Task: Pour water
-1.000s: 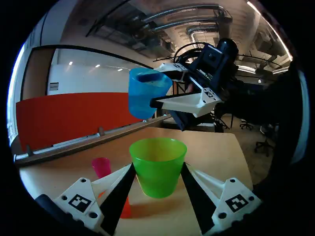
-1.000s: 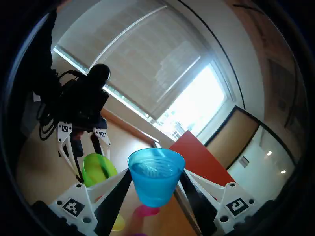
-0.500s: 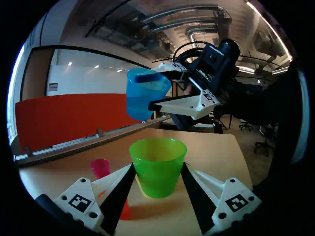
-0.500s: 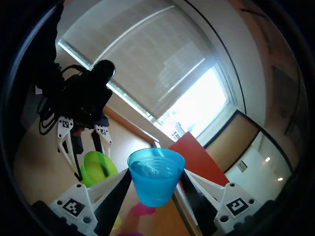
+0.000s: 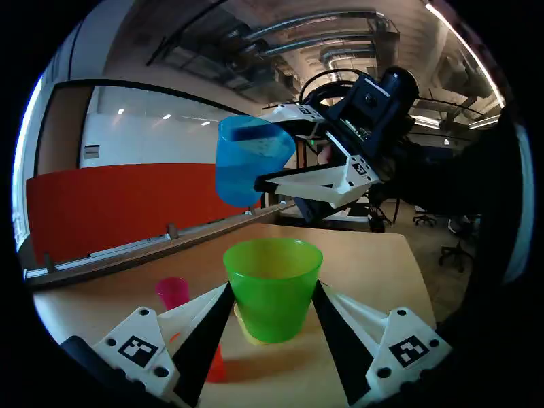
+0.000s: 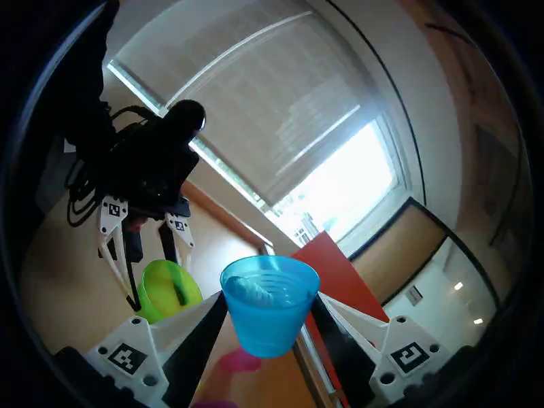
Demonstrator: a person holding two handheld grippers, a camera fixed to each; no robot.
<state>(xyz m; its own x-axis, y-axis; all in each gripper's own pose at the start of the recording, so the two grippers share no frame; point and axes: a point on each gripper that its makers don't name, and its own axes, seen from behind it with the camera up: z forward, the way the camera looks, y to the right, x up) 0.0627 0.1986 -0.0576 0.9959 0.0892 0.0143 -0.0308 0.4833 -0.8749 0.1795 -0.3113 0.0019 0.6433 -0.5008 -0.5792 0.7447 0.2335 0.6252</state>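
Green cup [image 5: 273, 289]: translucent plastic, smooth, tapered; clamped between the white fingers of the left gripper [image 5: 272, 306], over a pale wooden table [image 5: 367, 258].
Blue cup [image 6: 270, 314]: translucent plastic, ribbed inside, holding water; grasped by the right gripper [image 6: 270, 299], aloft at 12 o'clock of the green cup.
Pink cup [image 5: 173, 292]: at 9 o'clock.
Square black-and-white tags [image 5: 138, 350] on the fingers.

We identify the setting as an open-plan office. Bare silver ventilation ducts [image 5: 319, 37] and long white strip lights [image 5: 469, 64] run along the unfinished ceiling. Black swivel chairs on castors [image 5: 426, 216] stand beyond the pale wooden tabletop [image 5: 370, 262]. A red partition panel [image 5: 122, 197] borders that tabletop. A wide window with a pale roller blind [image 6: 272, 115] admits daylight.
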